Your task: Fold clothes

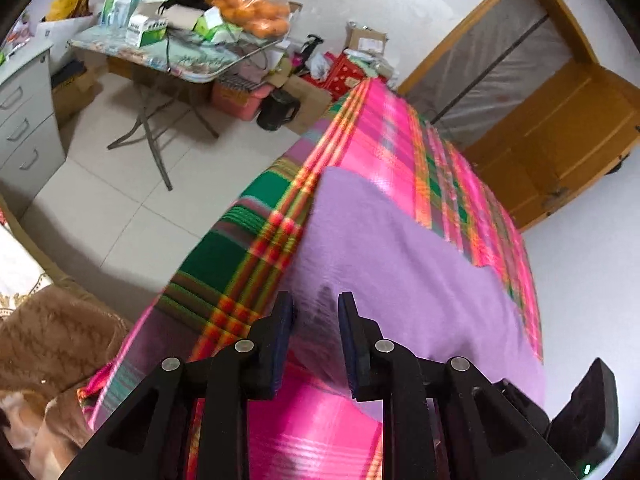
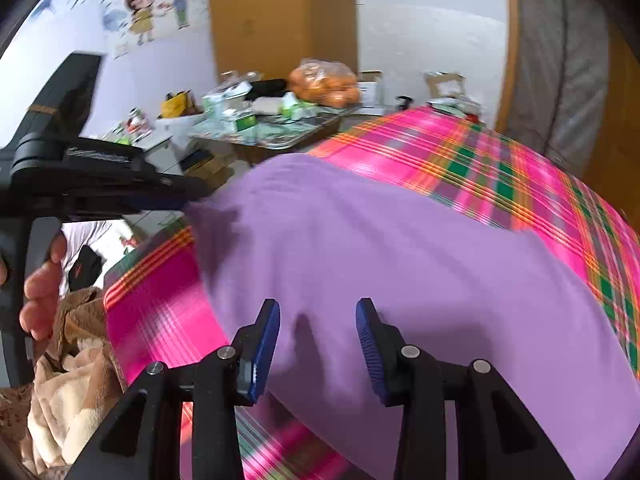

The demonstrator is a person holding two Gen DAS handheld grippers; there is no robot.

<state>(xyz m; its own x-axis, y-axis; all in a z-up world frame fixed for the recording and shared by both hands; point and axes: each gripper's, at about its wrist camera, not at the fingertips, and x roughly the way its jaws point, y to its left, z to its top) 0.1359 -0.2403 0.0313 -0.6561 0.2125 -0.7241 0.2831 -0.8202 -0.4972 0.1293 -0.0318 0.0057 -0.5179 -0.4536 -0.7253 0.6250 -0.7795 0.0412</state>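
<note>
Jaws on both sides stand apart with a clear gap and nothing clamped, as far as I can see. My left gripper point(image 1: 315, 312) sits low over the near left corner of the purple cloth point(image 1: 384, 248), fingers straddling the cloth edge; contact I cannot confirm, that frame is blurred. My right gripper point(image 2: 318, 320) hangs above the near edge of the same purple cloth point(image 2: 400, 260), blue finger pads point(image 2: 266, 344) on either side of bare fabric, a shadow between them. From the right wrist view the left gripper point(image 2: 188, 200) comes in from the left, its tip at the cloth's left corner, with the person's hand point(image 2: 42, 292) on its handle. The cloth lies spread flat on a pink and green plaid blanket point(image 1: 448, 148) covering the bed, running from the near edge toward the middle. Behind: a folding table point(image 1: 192, 68) loaded with boxes and a bag of oranges point(image 1: 256, 8), a grey drawer unit point(image 1: 28, 120) at left, a brown fleece point(image 1: 52, 340) near the bed corner.
</note>
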